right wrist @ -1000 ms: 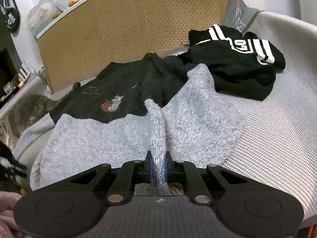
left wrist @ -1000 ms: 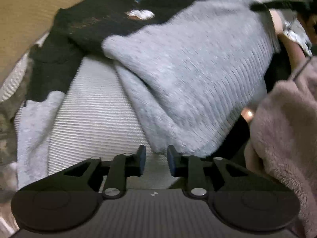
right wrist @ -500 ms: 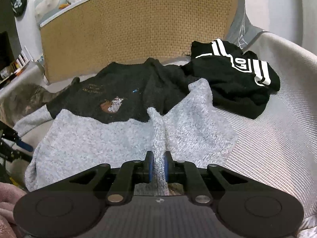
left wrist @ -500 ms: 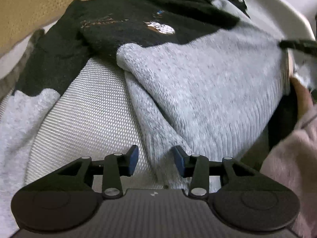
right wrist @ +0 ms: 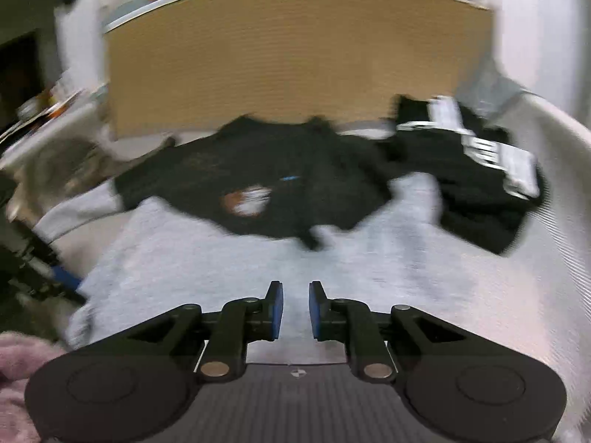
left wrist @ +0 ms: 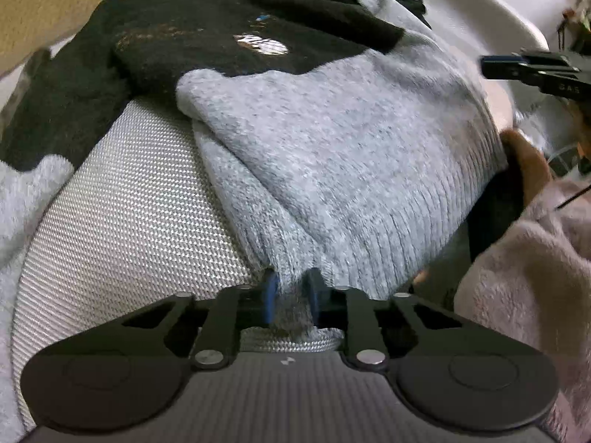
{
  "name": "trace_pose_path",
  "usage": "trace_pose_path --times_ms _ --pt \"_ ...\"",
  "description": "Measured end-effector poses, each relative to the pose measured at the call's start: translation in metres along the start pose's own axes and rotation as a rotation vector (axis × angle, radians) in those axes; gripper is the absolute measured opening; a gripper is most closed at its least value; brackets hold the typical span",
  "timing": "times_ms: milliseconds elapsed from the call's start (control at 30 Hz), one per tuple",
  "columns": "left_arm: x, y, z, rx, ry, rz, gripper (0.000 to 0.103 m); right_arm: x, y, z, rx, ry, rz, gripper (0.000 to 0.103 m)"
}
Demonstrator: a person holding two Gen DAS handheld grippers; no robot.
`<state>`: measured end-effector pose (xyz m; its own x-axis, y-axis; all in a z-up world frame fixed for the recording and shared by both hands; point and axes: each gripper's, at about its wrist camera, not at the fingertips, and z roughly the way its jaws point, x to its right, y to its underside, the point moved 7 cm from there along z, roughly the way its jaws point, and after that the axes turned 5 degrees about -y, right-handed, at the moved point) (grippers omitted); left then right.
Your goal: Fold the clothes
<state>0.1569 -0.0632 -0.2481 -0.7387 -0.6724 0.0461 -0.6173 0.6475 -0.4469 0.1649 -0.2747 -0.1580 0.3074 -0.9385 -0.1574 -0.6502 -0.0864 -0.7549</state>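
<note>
Your right wrist view is motion-blurred, so the black garment with white stripes (right wrist: 476, 170) and the tan woven headboard (right wrist: 295, 59) read only roughly. Your left hand-held gripper (left wrist: 291, 297) pinches the ribbed hem of the grey-and-black sweater (left wrist: 332, 140), which lies spread across the grey woven bed surface (left wrist: 129, 203). Your right hand-held gripper (right wrist: 295, 310) hovers over the sweater's grey part, jaws parted, holding nothing. A pink fuzzy sleeve (left wrist: 528, 277) crowds the left view's right edge.

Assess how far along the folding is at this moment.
Early stage. Done: one grey side of the grey-and-black sweater lies folded inward. In hand: left gripper pinches its ribbed hem; right gripper is open. Left: remaining folds, plus the crumpled black striped garment.
</note>
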Motion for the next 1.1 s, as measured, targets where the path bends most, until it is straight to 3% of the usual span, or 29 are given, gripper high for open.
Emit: trace_pose_path --times_ms 133,200,300,367,467,533,700,767,867,933,1000,1100 --pt "0.004 0.0 -0.01 0.004 -0.064 0.062 0.011 -0.056 -0.003 0.027 -0.054 -0.146 -0.072 0.019" --pt "0.0 0.001 -0.015 0.004 -0.063 0.051 0.011 -0.088 -0.005 0.036 -0.059 -0.235 -0.096 0.023" --pt "-0.007 0.006 -0.019 -0.02 -0.029 0.012 0.01 -0.135 -0.005 0.051 -0.071 -0.283 -0.214 0.029" --pt "-0.009 0.009 -0.021 -0.044 -0.043 0.021 0.011 -0.161 -0.002 0.061 -0.079 -0.279 -0.315 0.029" --pt "-0.022 0.011 -0.029 -0.042 -0.12 0.019 0.016 -0.187 0.006 0.074 -0.114 -0.3 -0.396 0.031" --pt "-0.039 0.012 -0.029 -0.054 -0.199 0.005 0.028 -0.199 0.012 0.081 -0.14 -0.297 -0.454 0.036" --pt "-0.085 0.014 -0.018 -0.069 -0.351 -0.037 0.03 -0.226 0.022 0.098 -0.189 -0.269 -0.578 0.037" --pt "-0.089 0.01 -0.018 -0.03 -0.383 -0.018 0.029 -0.236 0.024 0.103 -0.203 -0.256 -0.608 0.037" --pt "-0.095 0.003 -0.019 0.029 -0.43 0.01 0.029 -0.246 0.023 0.112 -0.207 -0.221 -0.648 0.047" --pt "-0.099 -0.001 -0.02 0.068 -0.462 0.029 0.033 -0.247 0.027 0.125 -0.247 -0.204 -0.648 0.05" --pt "-0.103 -0.005 -0.021 0.108 -0.493 0.048 0.044 -0.245 0.034 0.139 -0.309 -0.179 -0.648 0.05" --pt "-0.108 -0.013 -0.022 0.161 -0.529 0.077 0.044 -0.239 0.039 0.142 -0.296 -0.159 -0.652 0.051"
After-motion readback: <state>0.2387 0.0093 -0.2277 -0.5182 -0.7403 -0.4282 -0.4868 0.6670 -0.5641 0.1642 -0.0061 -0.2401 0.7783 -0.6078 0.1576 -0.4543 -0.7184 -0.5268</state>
